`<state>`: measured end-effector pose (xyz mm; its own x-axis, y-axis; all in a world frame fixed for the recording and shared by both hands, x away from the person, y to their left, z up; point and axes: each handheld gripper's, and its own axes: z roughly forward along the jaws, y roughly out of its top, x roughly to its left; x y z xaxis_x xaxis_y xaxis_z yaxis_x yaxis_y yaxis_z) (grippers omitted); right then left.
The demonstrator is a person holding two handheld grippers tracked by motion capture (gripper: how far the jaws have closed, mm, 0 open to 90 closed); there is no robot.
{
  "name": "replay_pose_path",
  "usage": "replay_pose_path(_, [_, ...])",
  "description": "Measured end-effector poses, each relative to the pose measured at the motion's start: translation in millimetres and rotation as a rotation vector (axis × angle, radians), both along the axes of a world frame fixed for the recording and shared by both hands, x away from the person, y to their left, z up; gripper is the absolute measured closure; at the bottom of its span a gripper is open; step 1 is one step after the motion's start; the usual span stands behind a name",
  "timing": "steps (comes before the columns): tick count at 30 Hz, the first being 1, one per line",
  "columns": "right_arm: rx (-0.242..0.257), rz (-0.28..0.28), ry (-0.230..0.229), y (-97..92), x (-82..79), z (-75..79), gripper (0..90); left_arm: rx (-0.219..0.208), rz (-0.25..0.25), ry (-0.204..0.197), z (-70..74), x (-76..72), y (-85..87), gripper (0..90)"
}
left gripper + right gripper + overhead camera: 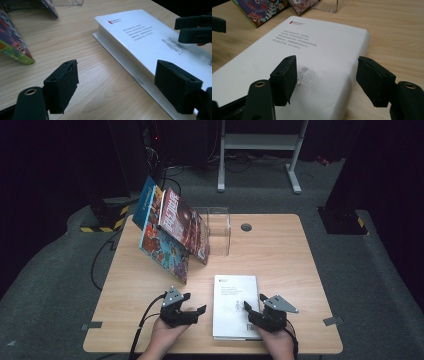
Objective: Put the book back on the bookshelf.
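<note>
2 grippers sit at the near edge of the wooden table (280, 245). A white book (235, 305) lies flat between them, near and right of centre. The left gripper (192, 312), jaws apart on nothing, rests just left of the book. The right gripper (252, 312) hangs over the book's near right corner, its jaws apart, gripping nothing. 2 colourful books (170, 227) lean against a clear stand (220, 227) at far left.
</note>
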<state>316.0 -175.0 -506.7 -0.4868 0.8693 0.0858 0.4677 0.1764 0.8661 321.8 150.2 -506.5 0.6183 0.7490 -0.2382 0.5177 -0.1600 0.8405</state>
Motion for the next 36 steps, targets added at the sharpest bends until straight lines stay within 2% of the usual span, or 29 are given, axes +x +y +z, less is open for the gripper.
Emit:
replay_pose_path(3, [0.005, 0.002, 0.022, -8.7, -6.4, -0.7, 32.5, -0.016, -0.027, 0.000, -0.5, -0.3, -10.1, 19.9])
replay_pose_path(6, [-0.001, 0.012, 0.030, -11.3, -11.8, -2.0, 32.5, -0.038, -0.054, 0.020, -3.1, 0.5, -21.4, 20.4])
replay_pose_path(11, [-0.007, 0.022, 0.023, -11.1, -20.1, -1.3, 32.6, -0.054, -0.084, 0.054, -9.0, 8.0, -37.2, 21.7])
replay_pose_path(12, [-0.005, 0.022, 0.025, -10.8, -21.1, -1.4, 32.6, -0.054, -0.084, 0.054, -9.0, 8.0, -37.2, 21.9])
replay_pose_path(13, [-0.004, 0.024, 0.026, -10.5, -22.1, -1.5, 32.6, -0.059, -0.093, 0.073, -11.7, 11.6, -41.2, 22.3])
replay_pose_path(14, [-0.004, 0.024, 0.026, -10.5, -22.1, -1.5, 32.6, -0.059, -0.093, 0.073, -11.7, 11.6, -41.2, 22.4])
replay_pose_path(18, [-0.009, 0.025, 0.029, -10.8, -24.3, -2.4, 32.5, -0.074, -0.103, 0.113, -15.8, 18.4, -46.3, 23.5])
replay_pose_path(20, [-0.005, 0.021, 0.034, -11.2, -24.5, -2.7, 32.6, -0.094, -0.108, 0.124, -16.0, 19.6, -49.0, 24.5])
replay_pose_path(25, [-0.003, 0.018, 0.037, -11.7, -24.3, -3.8, 32.7, -0.081, -0.134, 0.117, -15.6, 21.0, -54.6, 28.5])
replay_pose_path(32, [-0.001, 0.023, 0.039, -11.5, -23.1, -4.7, 32.9, -0.077, -0.137, 0.124, -14.7, 23.1, -54.2, 31.8])
replay_pose_path(36, [0.004, 0.024, 0.037, -11.5, -23.5, -4.3, 33.0, -0.073, -0.139, 0.100, -10.9, 22.3, -53.2, 34.7])
